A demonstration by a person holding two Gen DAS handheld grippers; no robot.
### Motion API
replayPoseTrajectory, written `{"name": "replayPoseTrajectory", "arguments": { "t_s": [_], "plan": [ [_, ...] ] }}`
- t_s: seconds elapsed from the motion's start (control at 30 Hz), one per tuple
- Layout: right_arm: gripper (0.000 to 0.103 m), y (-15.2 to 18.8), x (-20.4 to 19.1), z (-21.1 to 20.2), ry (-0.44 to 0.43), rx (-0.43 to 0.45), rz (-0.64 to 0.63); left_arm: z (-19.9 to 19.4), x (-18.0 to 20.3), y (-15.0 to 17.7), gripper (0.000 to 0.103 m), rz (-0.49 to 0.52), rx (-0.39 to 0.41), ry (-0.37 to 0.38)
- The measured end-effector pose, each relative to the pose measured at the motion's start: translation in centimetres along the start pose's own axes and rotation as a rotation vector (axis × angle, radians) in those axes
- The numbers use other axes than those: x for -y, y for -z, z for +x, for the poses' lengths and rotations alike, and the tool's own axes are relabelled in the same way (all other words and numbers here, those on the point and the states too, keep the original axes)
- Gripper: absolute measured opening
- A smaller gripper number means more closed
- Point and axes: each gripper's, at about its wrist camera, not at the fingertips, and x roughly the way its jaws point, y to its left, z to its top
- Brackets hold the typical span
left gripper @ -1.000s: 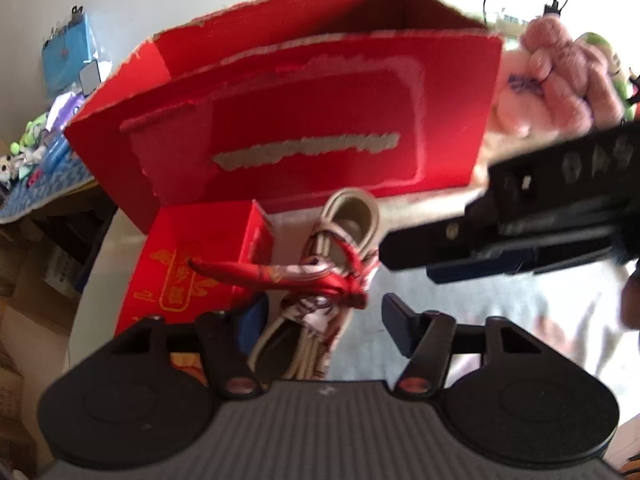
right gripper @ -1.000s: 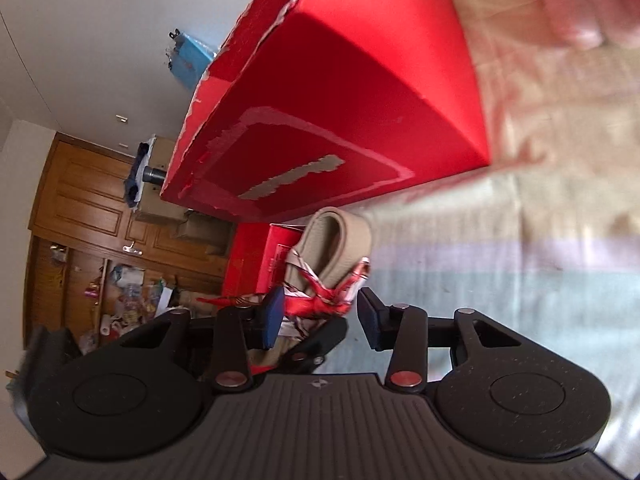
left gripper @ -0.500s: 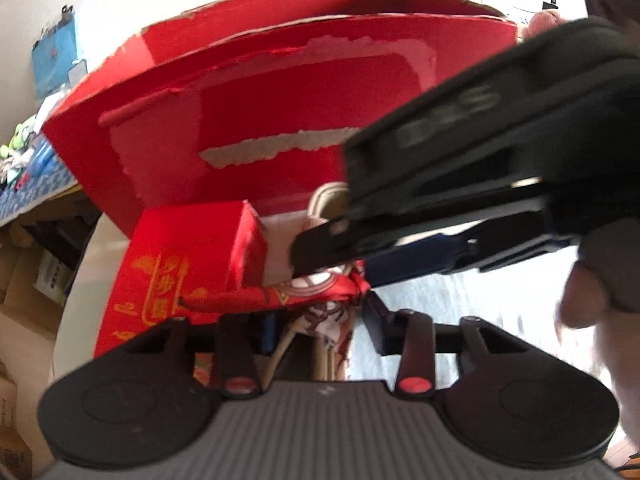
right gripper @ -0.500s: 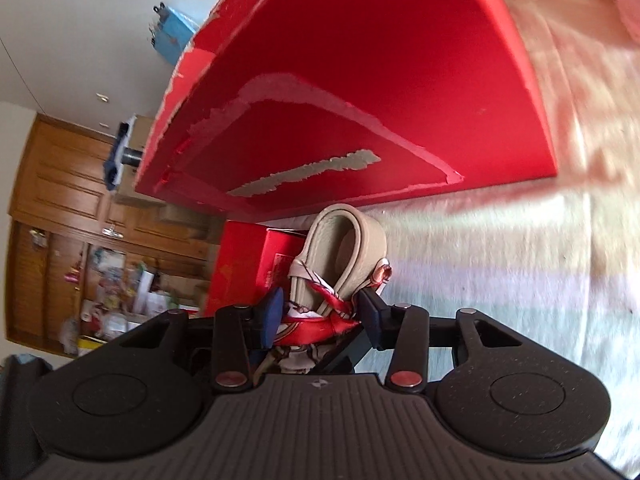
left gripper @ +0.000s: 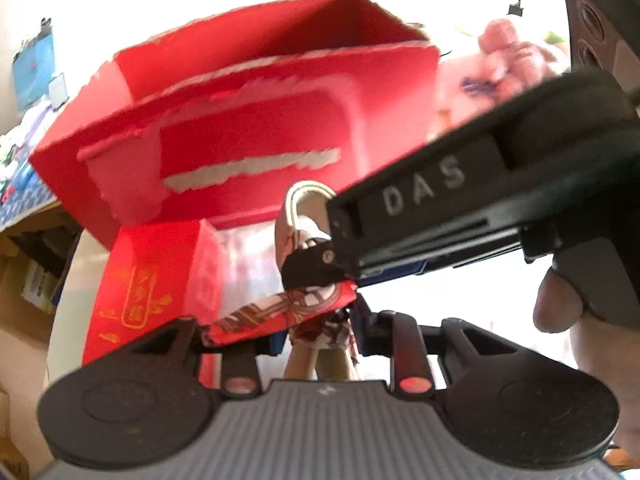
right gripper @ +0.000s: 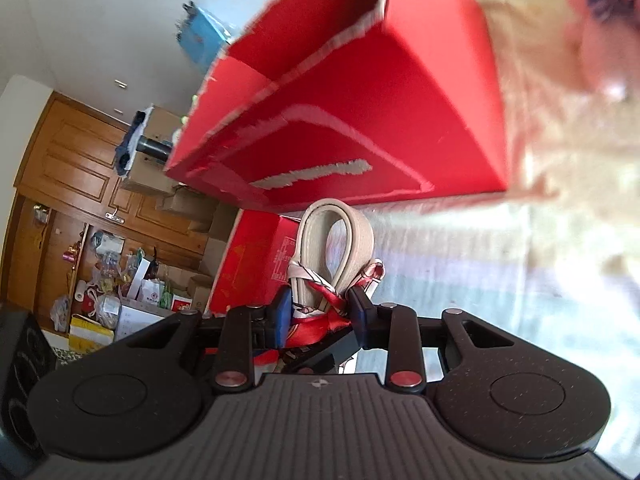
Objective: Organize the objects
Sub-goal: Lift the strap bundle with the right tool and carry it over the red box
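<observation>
Just before the large red box (right gripper: 360, 92), both claws are closing on the folded beige strap (right gripper: 338, 240): right claw (right gripper: 322, 316), left claw (left gripper: 318, 330). Soft, light, floppy; best gripped at its scarf-wrapped (right gripper: 320, 300) middle.

The left tongs (left gripper: 318, 322) are matte black, with blue pads on the fingertips (left gripper: 276, 340). Two straight link arms each end in a round metal pivot pin that glints red, and a broad round black disc sits on either side of a grey ribbed housing with a small cross mark in the middle. The right tongs (right gripper: 322, 316) have the same build. Seen from the left wrist, their black body carries raised letters reading DAS, a silver screw and a blue strip beneath.
</observation>
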Motion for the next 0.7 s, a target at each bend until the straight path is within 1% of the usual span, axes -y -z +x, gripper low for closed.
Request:
{"name": "replayPoseTrajectory", "arguments": {
  "t_s": [0.17, 0.23, 0.27, 0.37, 0.5, 0.57, 0.7],
  "plan": [
    [0.033, 0.5, -0.4, -4.5, -0.005, 0.088, -0.073, -2.8, 2.9, -0.9, 0.026, 0.054, 0.064, 0.038],
    [0.033, 0.6, -0.5, -6.4, -0.011, 0.133, -0.094, -4.4, 3.2, -1.1, 0.026, 0.073, 0.103, 0.055],
    [0.033, 0.4, -0.8, -6.7, -0.013, 0.155, -0.102, -5.0, 3.4, -0.8, 0.026, 0.080, 0.124, 0.064],
    [0.033, 0.0, -2.3, -7.4, -0.025, 0.234, -0.132, -6.3, 3.8, -2.5, 0.026, 0.101, 0.191, 0.087],
    [0.033, -1.3, -4.2, -8.5, -0.038, 0.333, -0.177, -8.7, 4.5, -4.0, 0.026, 0.125, 0.296, 0.091],
    [0.033, -2.1, -5.3, -8.3, -0.034, 0.373, -0.207, -9.7, 4.3, -5.1, 0.026, 0.138, 0.345, 0.090],
    [0.033, -4.2, -7.4, -7.0, -0.036, 0.428, -0.241, -10.5, 2.5, -7.1, 0.026, 0.141, 0.414, 0.098]
  ]
}}
